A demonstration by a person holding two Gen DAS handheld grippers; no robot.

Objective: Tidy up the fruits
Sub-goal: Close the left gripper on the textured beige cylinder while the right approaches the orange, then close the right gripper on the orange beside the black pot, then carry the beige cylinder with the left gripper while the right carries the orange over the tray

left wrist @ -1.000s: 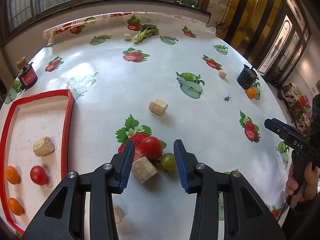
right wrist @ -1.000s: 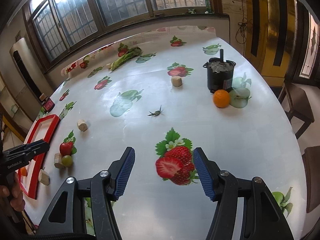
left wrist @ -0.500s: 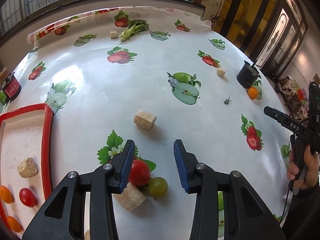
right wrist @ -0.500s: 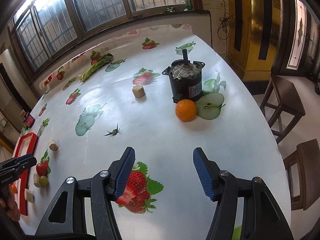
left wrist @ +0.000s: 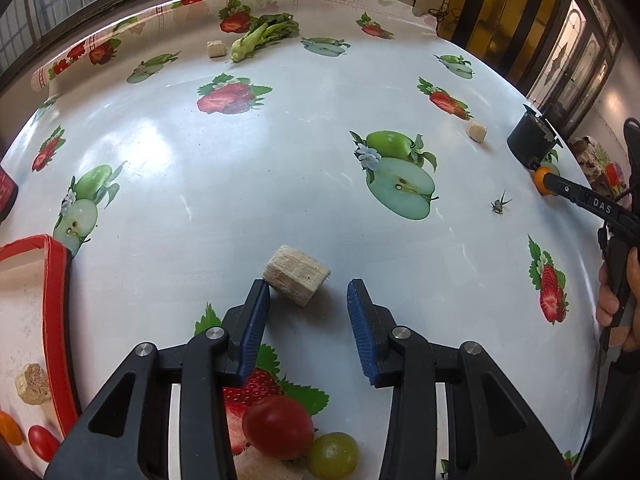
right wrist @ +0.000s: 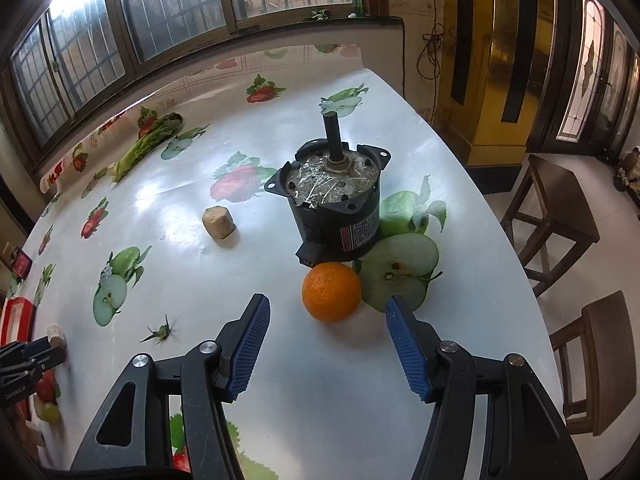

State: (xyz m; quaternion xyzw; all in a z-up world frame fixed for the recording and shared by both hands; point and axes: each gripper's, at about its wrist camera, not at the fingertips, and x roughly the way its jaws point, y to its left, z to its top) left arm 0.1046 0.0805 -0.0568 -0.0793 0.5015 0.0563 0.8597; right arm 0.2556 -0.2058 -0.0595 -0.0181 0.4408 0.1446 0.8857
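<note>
My left gripper is open over the fruit-print tablecloth, with a beige block just ahead of its tips and close to the left finger. A red tomato and a green grape lie lower down, between the gripper's arms. The red tray at the left holds a beige block, a small tomato and an orange fruit. My right gripper is open, and an orange sits at its fingertips without touching the pads.
A black motor stands right behind the orange. A beige block, a green calyx and a leafy vegetable lie further left. The table edge and wooden stools are at the right. The left gripper shows at the far left.
The left gripper moved forward past the tomato and grape to the beige block. The right gripper closed in on the orange and motor. Both stayed open.
</note>
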